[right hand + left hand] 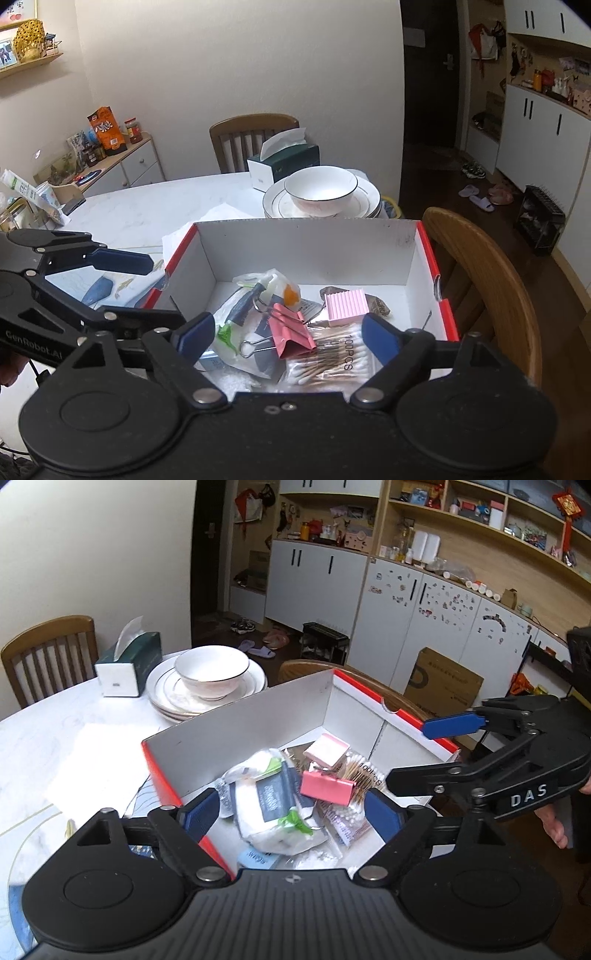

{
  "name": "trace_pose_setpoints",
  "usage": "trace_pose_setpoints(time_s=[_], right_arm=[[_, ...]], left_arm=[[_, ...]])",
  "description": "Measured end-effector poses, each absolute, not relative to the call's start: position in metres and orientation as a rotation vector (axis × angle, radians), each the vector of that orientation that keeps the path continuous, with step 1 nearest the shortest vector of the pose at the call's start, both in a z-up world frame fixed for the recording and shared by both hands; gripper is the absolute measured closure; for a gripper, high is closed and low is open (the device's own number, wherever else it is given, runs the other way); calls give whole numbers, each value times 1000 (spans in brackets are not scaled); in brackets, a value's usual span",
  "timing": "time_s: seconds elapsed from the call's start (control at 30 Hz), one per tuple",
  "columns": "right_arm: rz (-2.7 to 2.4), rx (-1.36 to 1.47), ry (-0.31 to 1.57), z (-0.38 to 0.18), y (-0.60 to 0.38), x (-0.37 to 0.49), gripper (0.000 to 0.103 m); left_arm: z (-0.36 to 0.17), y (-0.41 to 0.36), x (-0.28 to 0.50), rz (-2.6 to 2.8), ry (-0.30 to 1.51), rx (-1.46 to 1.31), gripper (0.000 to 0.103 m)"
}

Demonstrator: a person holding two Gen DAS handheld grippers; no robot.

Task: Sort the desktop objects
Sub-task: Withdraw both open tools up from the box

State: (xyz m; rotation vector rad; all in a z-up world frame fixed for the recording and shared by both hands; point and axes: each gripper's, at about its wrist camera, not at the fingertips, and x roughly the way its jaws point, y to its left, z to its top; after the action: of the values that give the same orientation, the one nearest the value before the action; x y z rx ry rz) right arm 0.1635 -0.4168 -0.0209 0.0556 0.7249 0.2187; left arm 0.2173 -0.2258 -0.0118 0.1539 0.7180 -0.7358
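A red-and-white cardboard box (pixel 258 716) (pixel 306 243) stands open on the table. Inside it lie a pink binder clip (pixel 327 786) (pixel 291 332), a pink ribbed pad (pixel 327 751) (pixel 347 308), a bag of cotton swabs (pixel 364 775) (pixel 332 360) and plastic-wrapped packets (pixel 273 808) (pixel 240 314). My left gripper (pixel 291 814) (pixel 147 291) hovers over the box's near left side, open, nothing between its blue pads. My right gripper (pixel 288 336) (pixel 432 753) hovers over the near right side, open and holding nothing.
Stacked plates with a white bowl (pixel 212 672) (pixel 321 188) and a green tissue box (pixel 129 664) (pixel 284 166) stand behind the box. White paper (pixel 96 764) lies to its left. A wooden chair (pixel 480 277) stands against its right side.
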Motion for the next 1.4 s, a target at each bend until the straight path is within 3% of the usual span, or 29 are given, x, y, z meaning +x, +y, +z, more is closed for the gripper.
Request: trace_pose_setpoints(time_s=[0.03,0.07,0.57,1.4], right_arm=[[212,56,721,-21,-416,161,13],[206,57,719,-20,-415,159,13],[160,72,649,-7,-391,117,4],[117,101,605,7,-371,84,3]], left_arm=[[-12,-224,216,-729,714,155,2],[-11,-221,215,-725,711,157,0],[-6,-186,192,-683,690,139,0],[10,-162,160,-647,598,173,0]])
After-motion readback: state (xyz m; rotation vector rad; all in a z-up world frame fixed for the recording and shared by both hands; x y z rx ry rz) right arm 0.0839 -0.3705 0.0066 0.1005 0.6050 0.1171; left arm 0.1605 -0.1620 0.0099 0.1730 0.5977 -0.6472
